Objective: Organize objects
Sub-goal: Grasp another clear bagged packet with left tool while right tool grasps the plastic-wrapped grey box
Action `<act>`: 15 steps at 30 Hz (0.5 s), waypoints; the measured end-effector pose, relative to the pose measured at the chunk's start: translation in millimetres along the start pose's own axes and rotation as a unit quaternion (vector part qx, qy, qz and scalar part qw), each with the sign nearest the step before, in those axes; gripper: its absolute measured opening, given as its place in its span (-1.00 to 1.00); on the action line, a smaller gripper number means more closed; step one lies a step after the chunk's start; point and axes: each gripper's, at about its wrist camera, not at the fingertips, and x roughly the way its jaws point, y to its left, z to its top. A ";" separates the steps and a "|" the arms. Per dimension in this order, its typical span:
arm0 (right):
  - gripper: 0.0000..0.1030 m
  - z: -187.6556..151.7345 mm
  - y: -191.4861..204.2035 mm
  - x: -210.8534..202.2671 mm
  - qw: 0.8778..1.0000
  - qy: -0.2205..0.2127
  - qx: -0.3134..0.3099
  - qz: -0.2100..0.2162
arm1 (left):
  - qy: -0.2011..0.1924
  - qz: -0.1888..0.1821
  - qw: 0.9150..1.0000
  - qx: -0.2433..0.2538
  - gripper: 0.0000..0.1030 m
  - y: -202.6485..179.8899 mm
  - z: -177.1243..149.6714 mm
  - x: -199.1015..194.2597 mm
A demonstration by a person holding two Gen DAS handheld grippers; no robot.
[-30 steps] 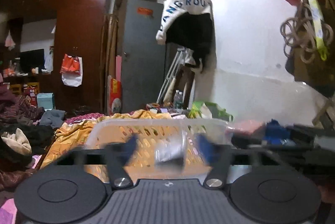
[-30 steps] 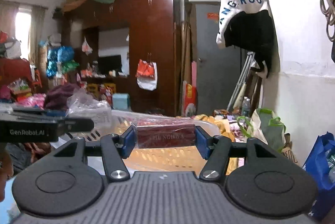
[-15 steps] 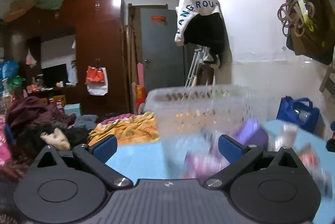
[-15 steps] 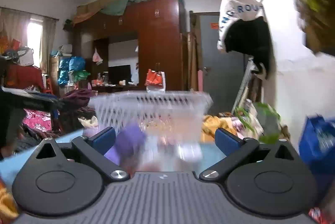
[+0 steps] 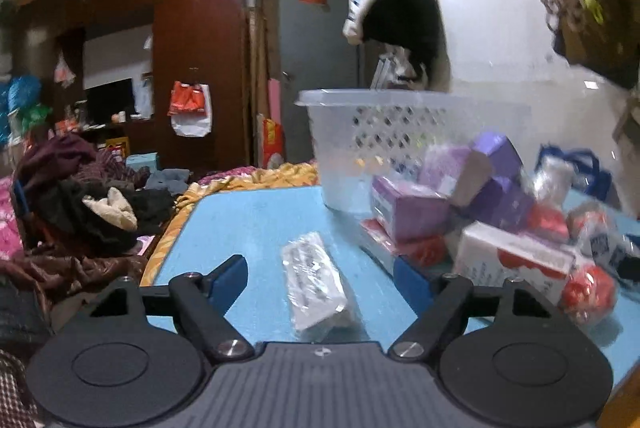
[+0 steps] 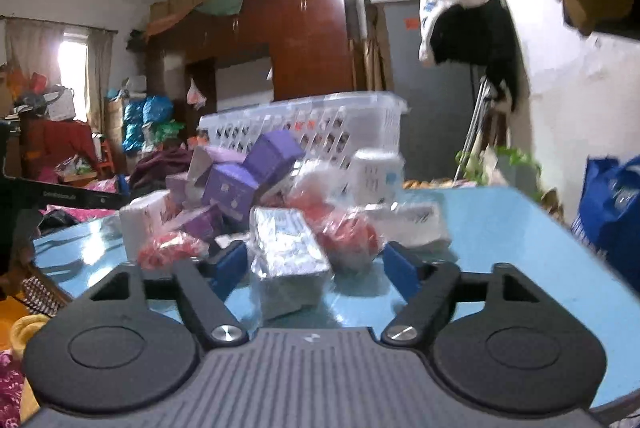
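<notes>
- Lower centre of the left wrist view: the left gripper (image 5: 318, 278) has its blue jaws apart and closing. A small clear-wrapped packet (image 5: 316, 286) lies flat on the blue desk (image 5: 256, 220) between them, with a gap on each side, so nothing is gripped yet.
- Lower centre of the right wrist view: the right gripper (image 6: 316, 268) has its jaws apart and closing too. A shiny foil-wrapped box (image 6: 286, 260) stands between them; the left pad looks close to it, but motion blur hides whether it touches, and the right pad is clearly off it.
- Middle of both frames, just beyond the jaws: a loose heap of goods sits on the desk, with purple boxes (image 6: 240, 180), red net-wrapped balls (image 6: 352, 232) and a white carton with red print (image 5: 512, 264). The heap is blurred.
- Behind the heap, centre: a white perforated basket (image 5: 400, 132) stands upright on the desk, touching or just behind the pile. From here its inside cannot be seen.
- Far background: a dark red wardrobe (image 5: 192, 60), piled clothes (image 5: 80, 204) at the left, and a white wall at the right.
- Judged step: each hand is picking one item from the desk for the basket.
- The next move likely calls for closing squarely on each package, lifting clear of the heap, then carrying it over the basket rim.
</notes>
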 end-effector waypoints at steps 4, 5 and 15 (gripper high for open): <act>-0.06 -8.9 3.9 -2.8 1.000 0.005 -0.013 0.006 | 0.026 0.009 1.000 0.008 0.56 -3.7 -0.5 3.1; -0.06 -9.7 4.7 -4.7 1.000 0.003 -0.013 0.006 | 0.031 0.011 0.999 0.007 0.50 -3.7 -1.4 3.7; -0.08 -6.0 4.3 -14.6 1.000 -0.009 -0.020 0.008 | 0.057 -0.001 0.998 -0.003 -0.13 -1.2 -3.4 8.4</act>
